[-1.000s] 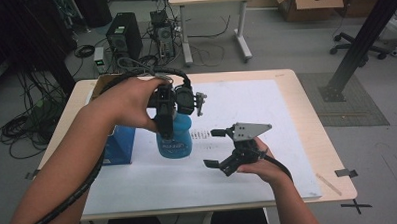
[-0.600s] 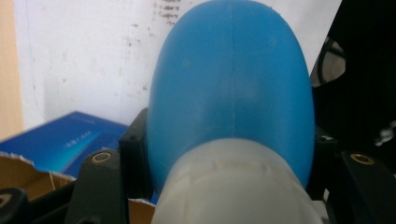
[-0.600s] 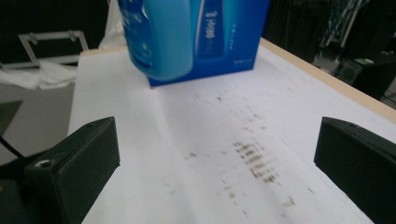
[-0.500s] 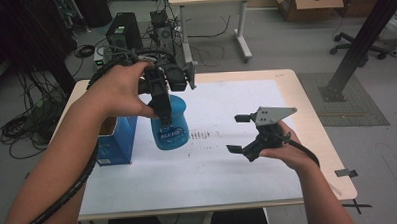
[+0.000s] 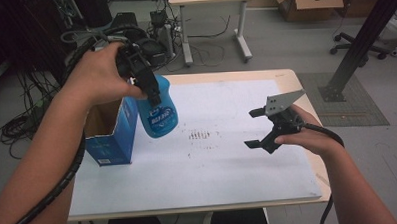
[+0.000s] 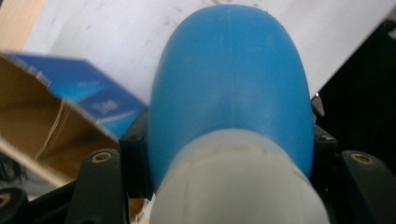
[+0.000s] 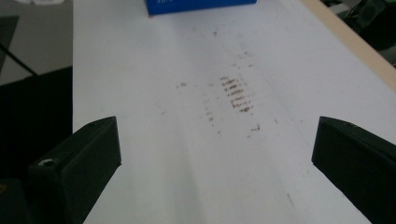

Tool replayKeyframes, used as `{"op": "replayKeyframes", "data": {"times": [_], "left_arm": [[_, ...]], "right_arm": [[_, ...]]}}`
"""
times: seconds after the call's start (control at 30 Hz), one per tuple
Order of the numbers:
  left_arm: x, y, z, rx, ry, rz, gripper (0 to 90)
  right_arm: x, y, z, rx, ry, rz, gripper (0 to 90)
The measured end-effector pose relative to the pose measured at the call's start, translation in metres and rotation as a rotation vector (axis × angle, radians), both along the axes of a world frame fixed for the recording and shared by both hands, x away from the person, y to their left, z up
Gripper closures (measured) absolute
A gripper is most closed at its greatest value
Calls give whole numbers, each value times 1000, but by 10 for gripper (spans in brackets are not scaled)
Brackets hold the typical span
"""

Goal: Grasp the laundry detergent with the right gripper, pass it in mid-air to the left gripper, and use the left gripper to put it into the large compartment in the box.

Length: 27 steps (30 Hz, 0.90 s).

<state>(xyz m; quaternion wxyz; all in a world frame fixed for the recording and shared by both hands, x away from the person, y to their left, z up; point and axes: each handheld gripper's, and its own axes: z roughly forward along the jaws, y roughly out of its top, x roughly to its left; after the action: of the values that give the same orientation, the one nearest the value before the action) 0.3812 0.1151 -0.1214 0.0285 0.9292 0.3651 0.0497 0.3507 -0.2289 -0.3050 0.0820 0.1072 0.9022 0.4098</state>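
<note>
Two grippers: left gripper (image 5: 153,96) was clamped on the blue bottle (image 5: 157,112), held off the table beside the open blue box (image 5: 109,132).
Right gripper (image 5: 259,127): jaws were spread wide, nothing held.

The bottle (image 5: 157,112) looked like smooth blue plastic with a soft, half-matt sheen, a faint moulding seam down its side, and a paler, whitish plastic cap (image 6: 238,184). The box (image 5: 109,132) was cardboard: printed blue and slightly glossy outside, raw matt brown inside. The sheet (image 5: 223,156) on the table was matt white paper, scuffed with brownish marks (image 7: 236,95). The table (image 5: 306,95) edge looked like pale, smooth wood laminate. The left gripper (image 5: 148,88) and right gripper (image 5: 257,127) were matt black plastic; the right one bore a dull grey metal plate (image 5: 281,103).
</note>
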Motion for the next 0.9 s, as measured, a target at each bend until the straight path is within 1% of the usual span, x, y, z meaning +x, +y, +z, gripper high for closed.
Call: {"op": "replayKeyframes", "data": {"times": [0.07,0.1,0.17,0.23,0.27,0.3,0.37,0.4,0.43,0.47,0.5,0.53,0.57,0.6,0.63,0.7,0.83,0.9], "left_arm": [[4,6,5,2,0,55,383],[6,10,7,1,-2,83,384],[10,17,12,-3,-5,139,384],[15,25,17,-5,0,197,384],[17,28,20,-8,1,228,384],[19,33,22,-11,1,273,384],[22,38,25,-14,2,322,384],[24,42,28,-17,4,363,384],[26,45,28,-18,4,382,384],[27,48,30,-18,6,403,384],[29,51,30,-19,7,427,384],[31,54,32,-15,11,443,384],[32,57,33,-14,9,463,384],[34,62,35,-6,15,494,384],[34,62,35,-6,15,494,384],[36,66,37,-3,15,529,383],[39,77,39,11,7,592,384],[40,83,40,9,10,622,384]], "right_arm": [[0,-1,3,-40,4,15,15],[0,-1,5,-52,6,21,16],[0,-1,7,-73,16,31,15],[0,-1,8,-93,21,43,18],[0,-1,9,-102,23,46,16],[0,0,9,-109,28,50,18],[1,1,9,-127,32,60,19],[1,1,9,-127,32,60,19],[0,1,8,-132,34,70,19],[0,1,6,-139,50,79,21],[0,1,6,-139,50,79,21],[1,2,3,-167,57,95,22],[1,2,3,-167,57,95,22],[1,3,1,-182,62,95,23],[1,3,1,-182,62,95,23],[1,3,1,-182,68,100,23],[0,3,0,-175,64,105,23],[-1,3,-1,-173,67,109,23]]}}
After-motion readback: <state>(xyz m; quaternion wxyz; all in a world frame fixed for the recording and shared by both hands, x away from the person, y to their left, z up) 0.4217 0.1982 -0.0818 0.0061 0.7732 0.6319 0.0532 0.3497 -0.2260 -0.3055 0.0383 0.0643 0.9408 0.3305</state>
